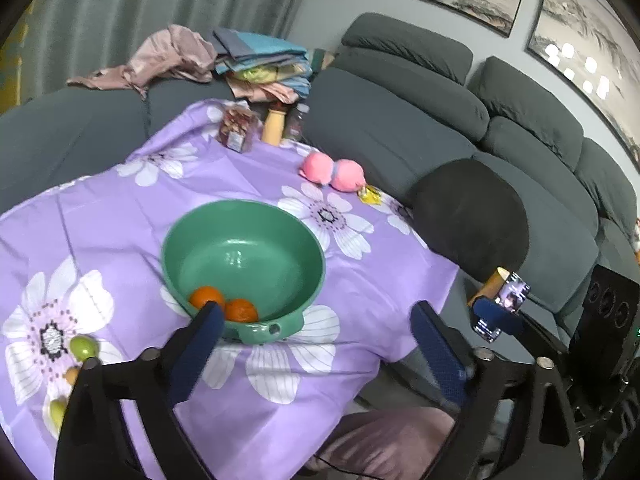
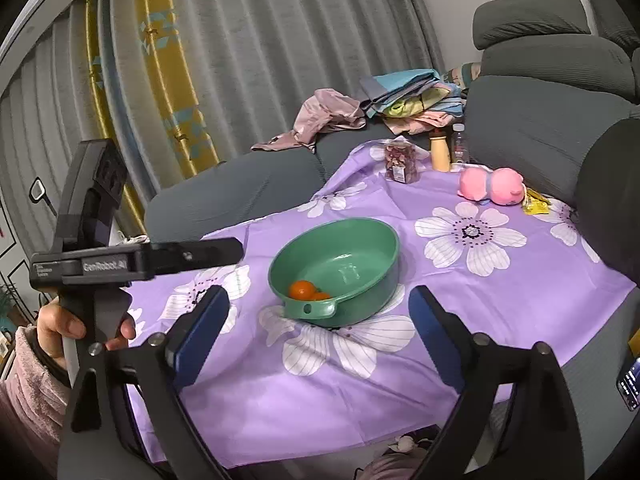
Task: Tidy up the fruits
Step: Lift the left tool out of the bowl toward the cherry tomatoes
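A green bowl [image 1: 248, 240] with a short handle stands on the purple flowered tablecloth [image 1: 120, 208] and holds two oranges [image 1: 224, 304]. It also shows in the right wrist view [image 2: 360, 240] with the oranges [image 2: 308, 291] inside. A green fruit [image 1: 83, 347], a small orange fruit [image 1: 72, 375] and a yellow-green fruit [image 1: 57, 412] lie on the cloth at the left, beside my left gripper's arm. My left gripper [image 1: 316, 320] is open and empty, just short of the bowl. My right gripper [image 2: 318, 304] is open and empty, in front of the bowl's handle.
A jar of dried fruit [image 1: 237, 128], a wooden grinder [image 1: 275, 125] and a bottle [image 1: 297, 121] stand at the table's far edge. A pink plush toy [image 1: 333, 173] and a yellow packet [image 1: 370, 194] lie at the right edge. A grey sofa [image 1: 460, 128] surrounds the table. A phone [image 1: 505, 304] sits at the right.
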{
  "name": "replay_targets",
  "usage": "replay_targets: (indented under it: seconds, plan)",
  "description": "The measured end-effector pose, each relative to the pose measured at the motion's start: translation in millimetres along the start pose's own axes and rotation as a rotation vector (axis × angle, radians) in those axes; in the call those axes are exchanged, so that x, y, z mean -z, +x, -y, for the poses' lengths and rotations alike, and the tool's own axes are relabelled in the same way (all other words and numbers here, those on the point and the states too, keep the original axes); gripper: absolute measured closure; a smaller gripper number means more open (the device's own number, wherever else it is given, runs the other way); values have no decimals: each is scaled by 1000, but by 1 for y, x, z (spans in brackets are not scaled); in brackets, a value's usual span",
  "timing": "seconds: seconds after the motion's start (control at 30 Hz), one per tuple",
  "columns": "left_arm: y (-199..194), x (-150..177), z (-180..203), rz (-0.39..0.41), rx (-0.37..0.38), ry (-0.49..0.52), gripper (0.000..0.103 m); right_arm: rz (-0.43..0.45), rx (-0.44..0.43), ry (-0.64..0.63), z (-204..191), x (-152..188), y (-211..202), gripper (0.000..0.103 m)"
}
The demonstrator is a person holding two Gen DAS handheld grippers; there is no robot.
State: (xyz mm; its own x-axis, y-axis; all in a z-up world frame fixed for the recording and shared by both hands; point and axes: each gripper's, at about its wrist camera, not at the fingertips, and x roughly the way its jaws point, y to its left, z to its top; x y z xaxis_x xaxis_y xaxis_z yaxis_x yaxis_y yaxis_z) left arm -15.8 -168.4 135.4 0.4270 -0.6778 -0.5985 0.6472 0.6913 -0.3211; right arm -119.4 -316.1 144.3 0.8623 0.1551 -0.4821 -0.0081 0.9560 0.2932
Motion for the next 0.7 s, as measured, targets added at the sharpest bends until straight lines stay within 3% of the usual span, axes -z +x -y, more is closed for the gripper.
replay_targets:
  seconds: [0.4, 0.7]
  plan:
    - [-22, 13, -30, 23, -96, -56, 4, -43, -54, -45, -23, 6, 15, 0]
    - [-46, 37, -71, 34, -176, -141, 3, -116, -165, -86, -55, 9, 52, 0]
